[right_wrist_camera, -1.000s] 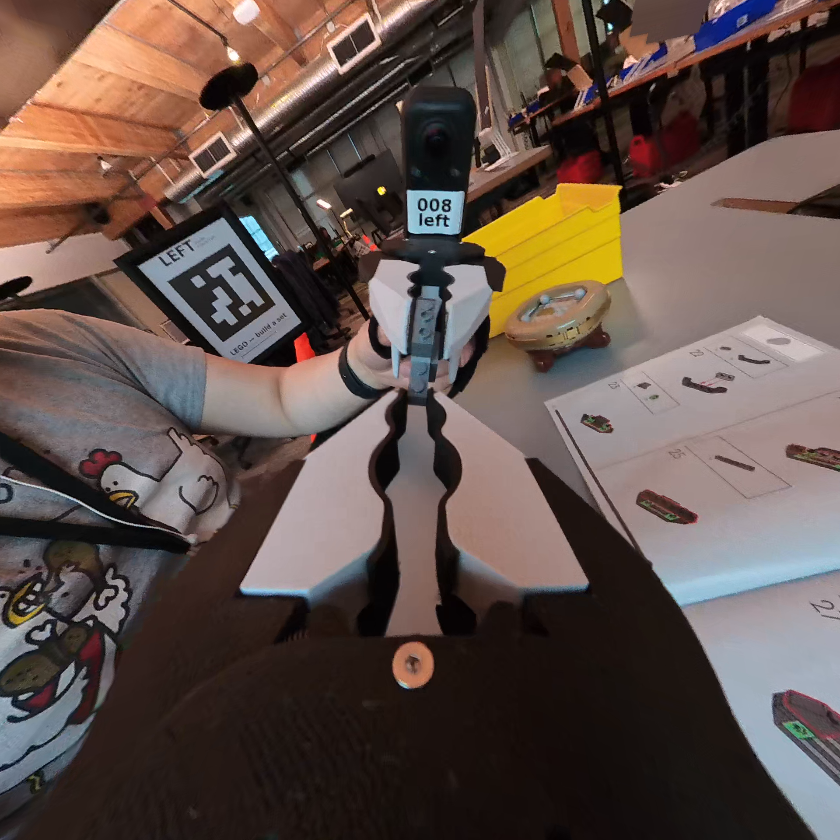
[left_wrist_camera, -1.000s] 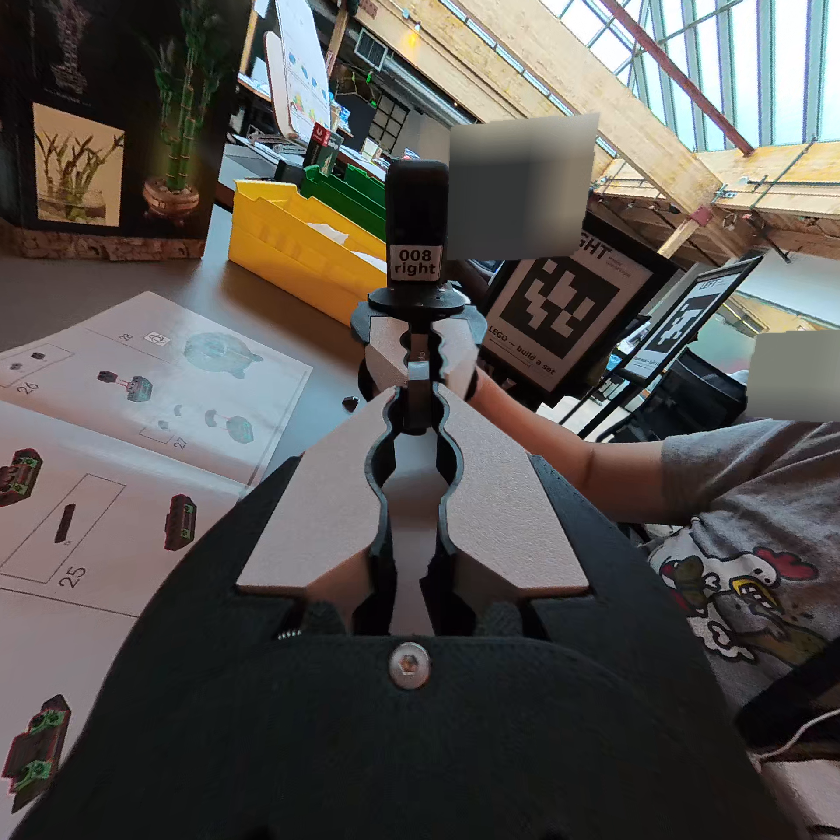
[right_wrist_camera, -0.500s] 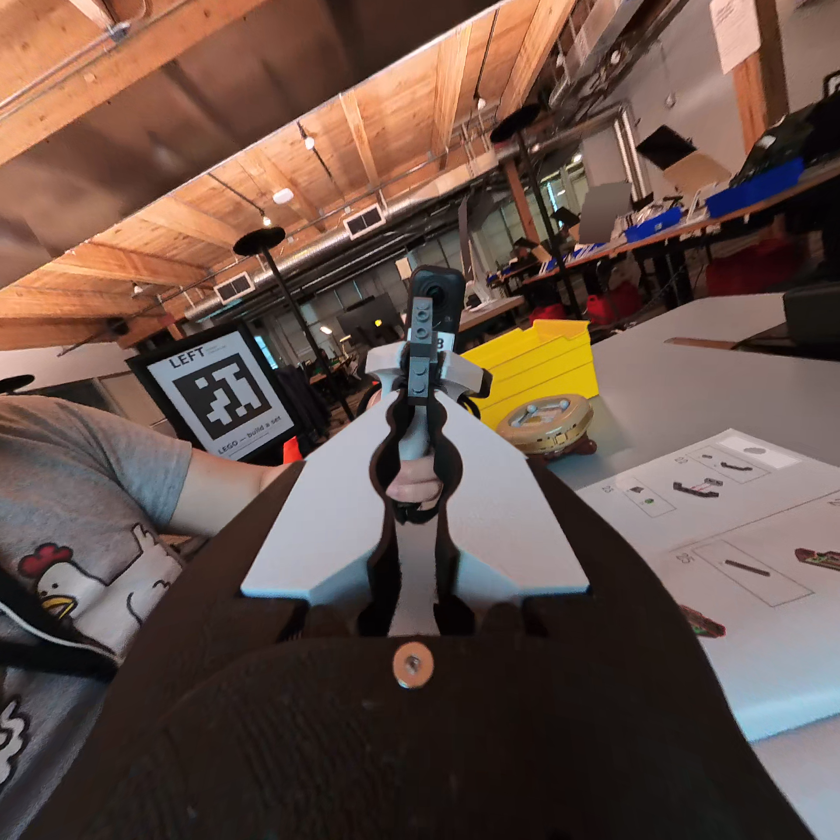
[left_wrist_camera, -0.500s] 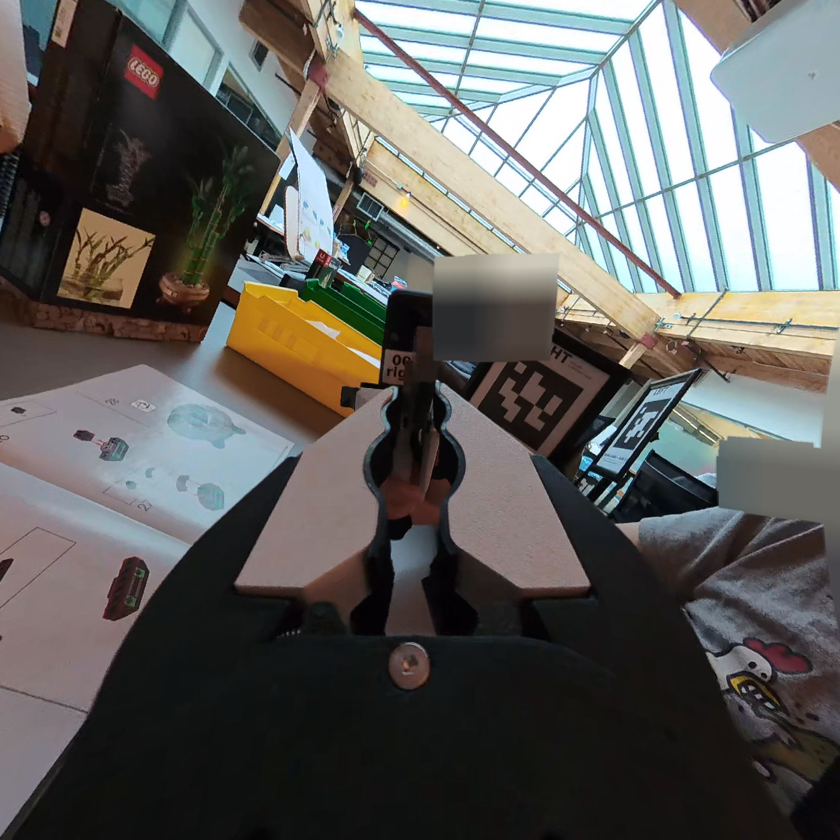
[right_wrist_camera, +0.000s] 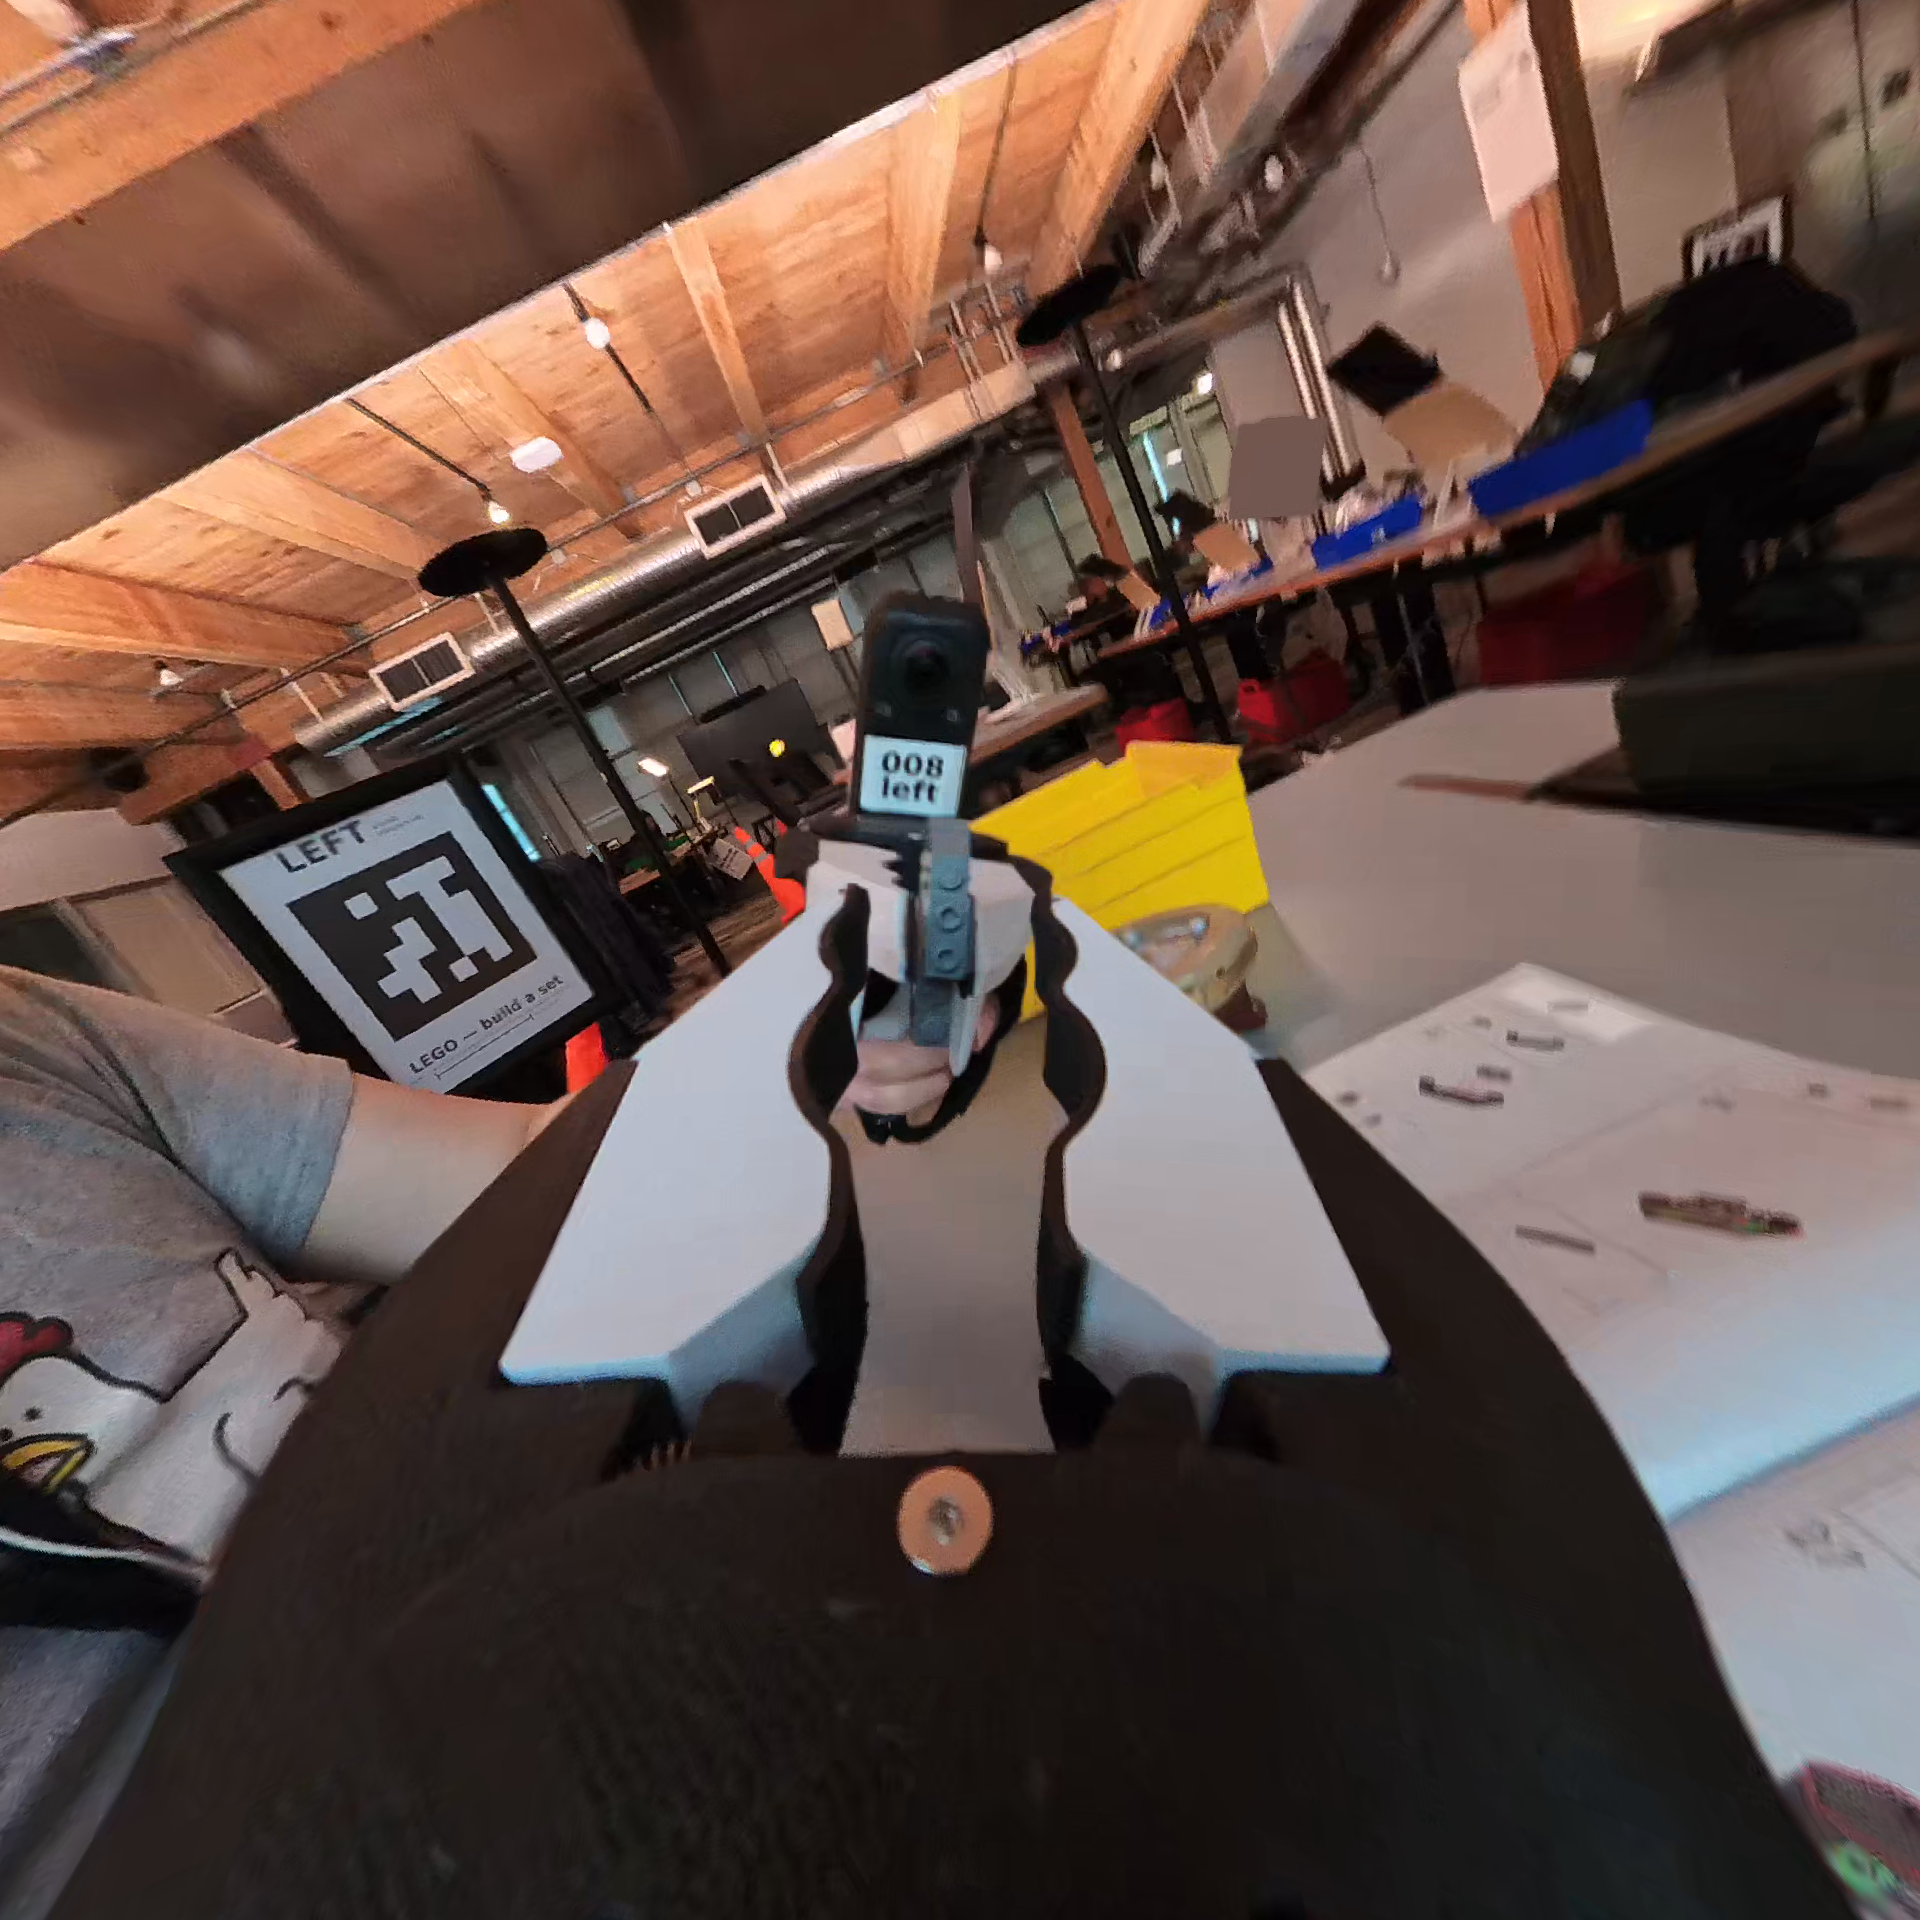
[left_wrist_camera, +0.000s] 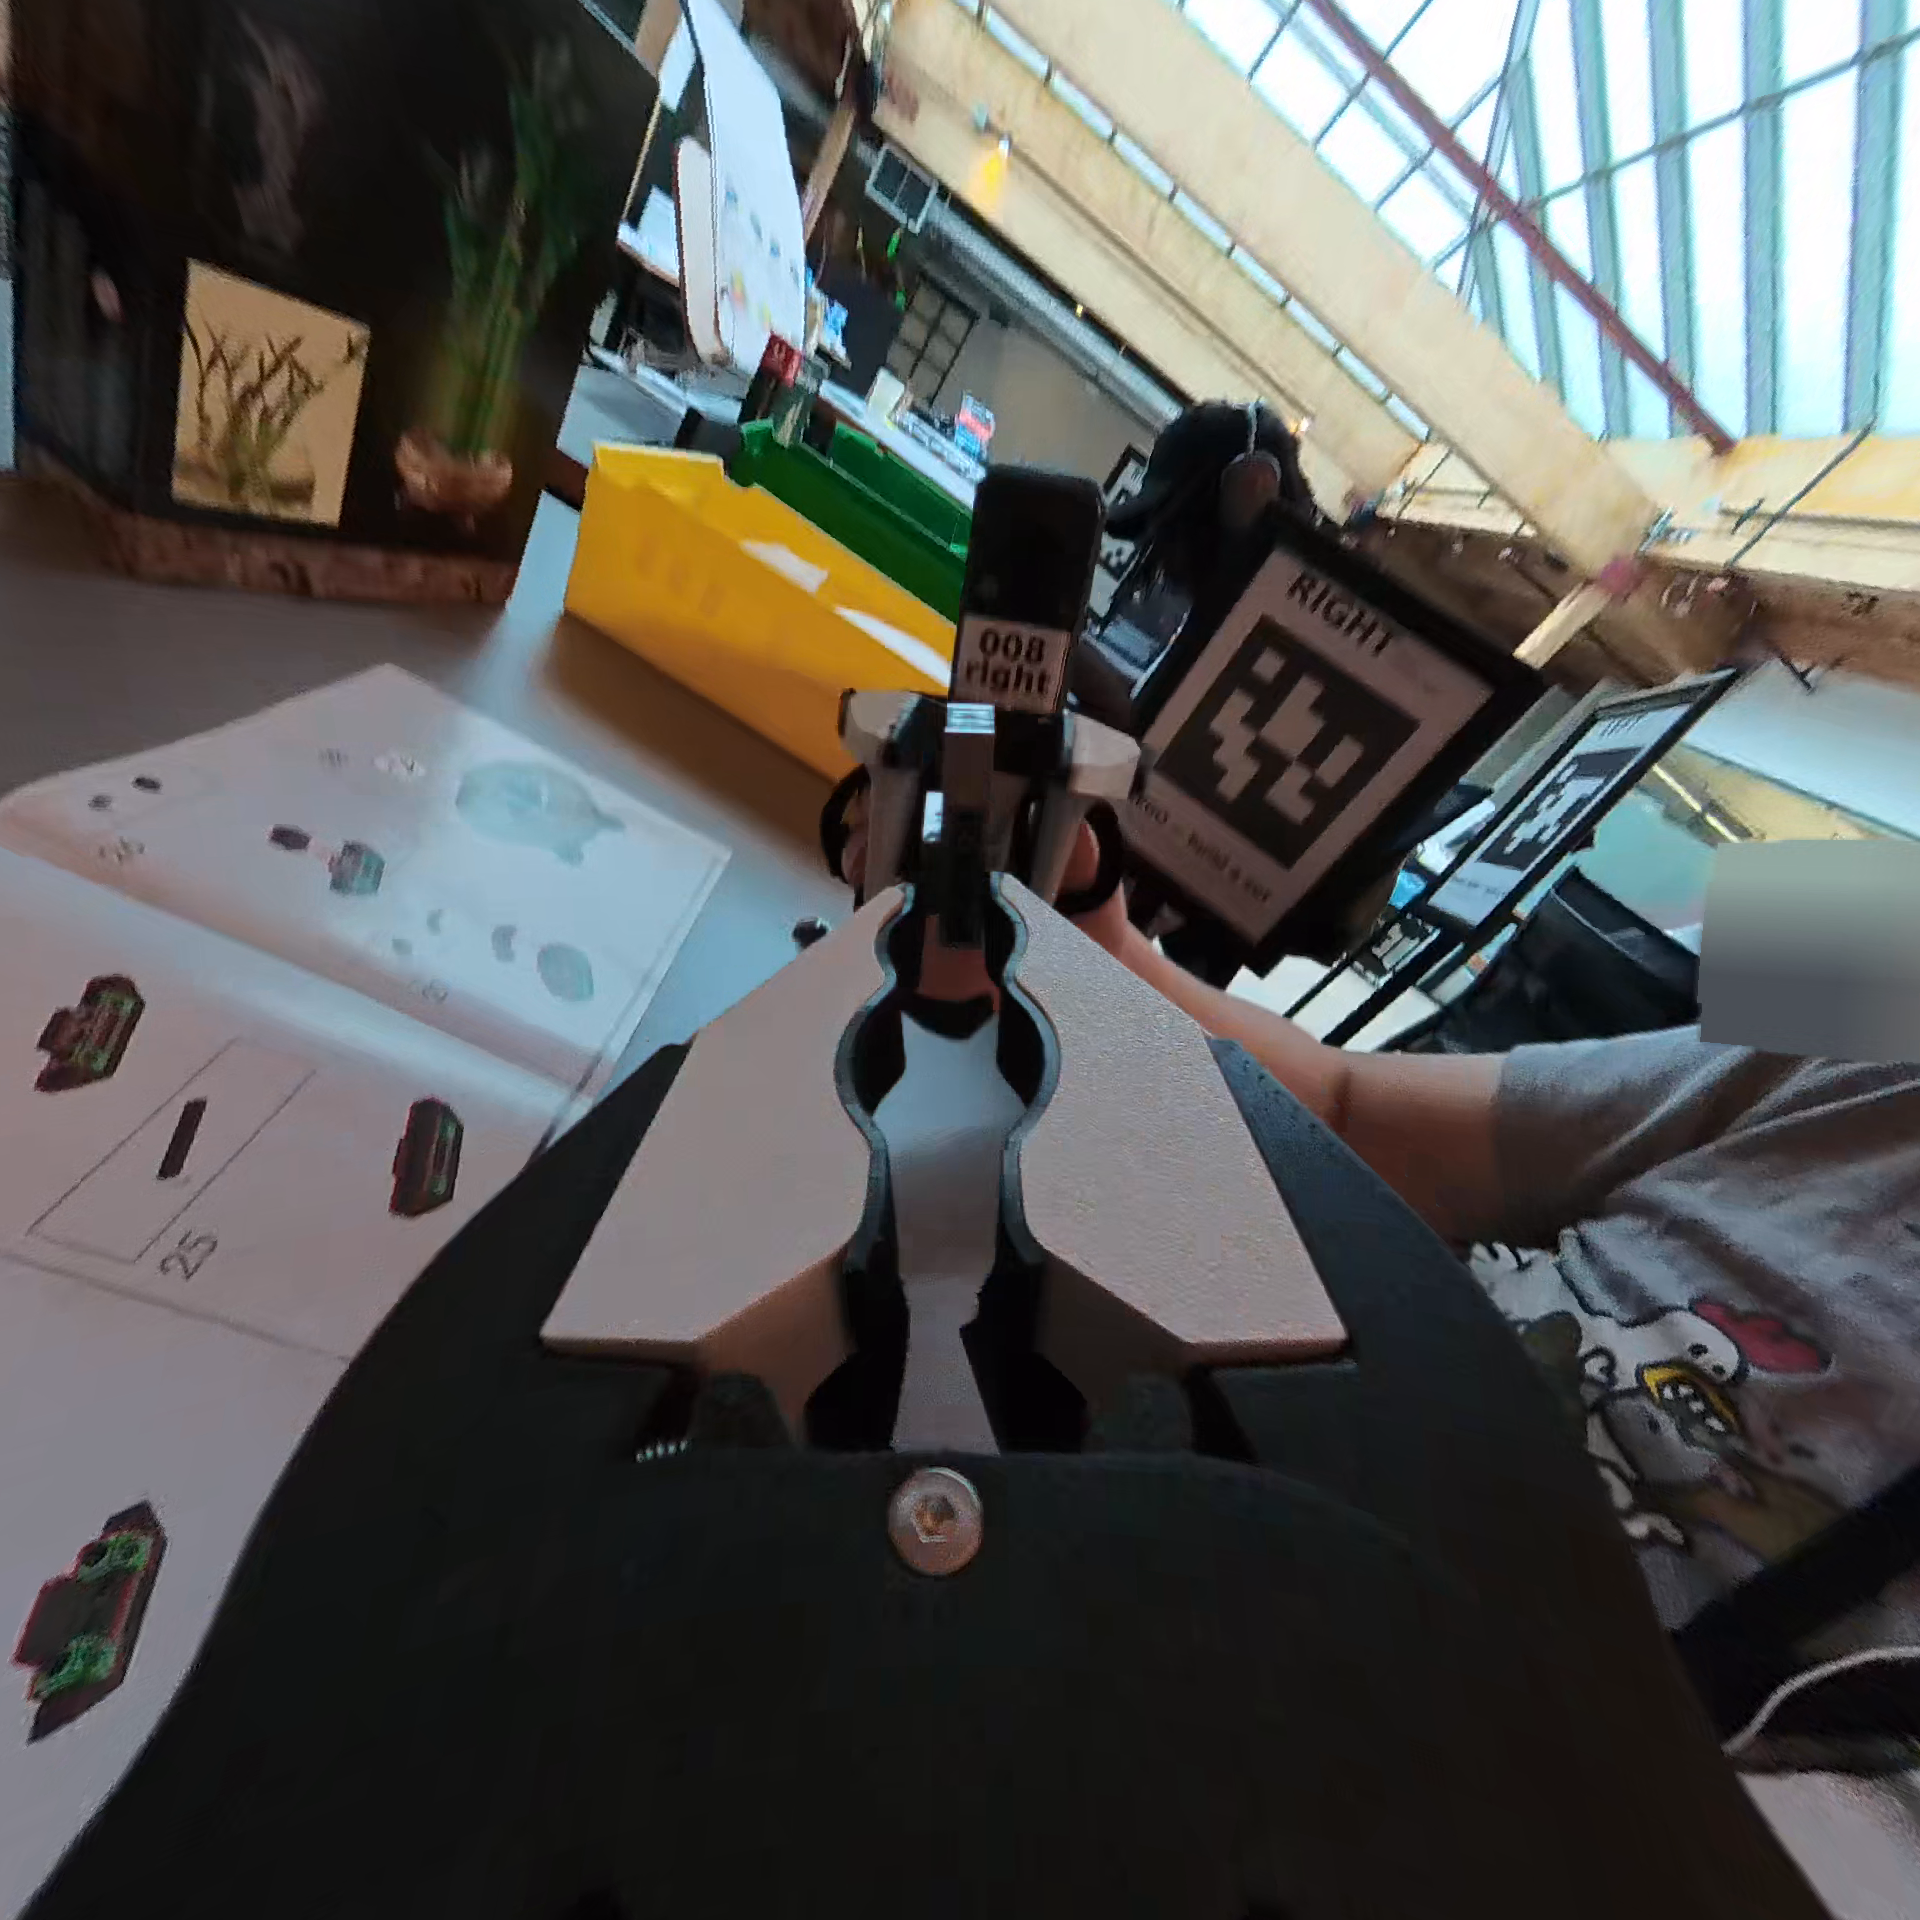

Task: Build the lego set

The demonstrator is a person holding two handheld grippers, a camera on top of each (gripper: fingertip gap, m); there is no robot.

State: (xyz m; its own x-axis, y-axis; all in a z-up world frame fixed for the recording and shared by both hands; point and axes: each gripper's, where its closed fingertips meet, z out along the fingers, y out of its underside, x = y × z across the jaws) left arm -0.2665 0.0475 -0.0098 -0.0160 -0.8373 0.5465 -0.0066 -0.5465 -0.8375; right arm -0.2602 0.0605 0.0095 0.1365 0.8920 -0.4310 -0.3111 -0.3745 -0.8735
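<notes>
Midair, the left hand-held gripper (left_wrist_camera: 958, 906) pinches a grey lego bar (right_wrist_camera: 943, 948) upright above the tabletop (left_wrist_camera: 260, 634); facing it, the right hand-held gripper (right_wrist_camera: 940, 920) stands open around the bar, beside an instruction booklet (left_wrist_camera: 312, 935).

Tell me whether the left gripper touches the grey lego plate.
Touching. Right wrist view: left gripper clamps the grey lego plate between its jaws.

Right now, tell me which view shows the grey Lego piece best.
The right wrist view. The grey Lego piece faces that camera flat-on, with its studs visible, and is held by the left gripper. The left wrist view shows the piece only edge-on, as a thin, slightly blurred strip beyond its own fingers.
</notes>
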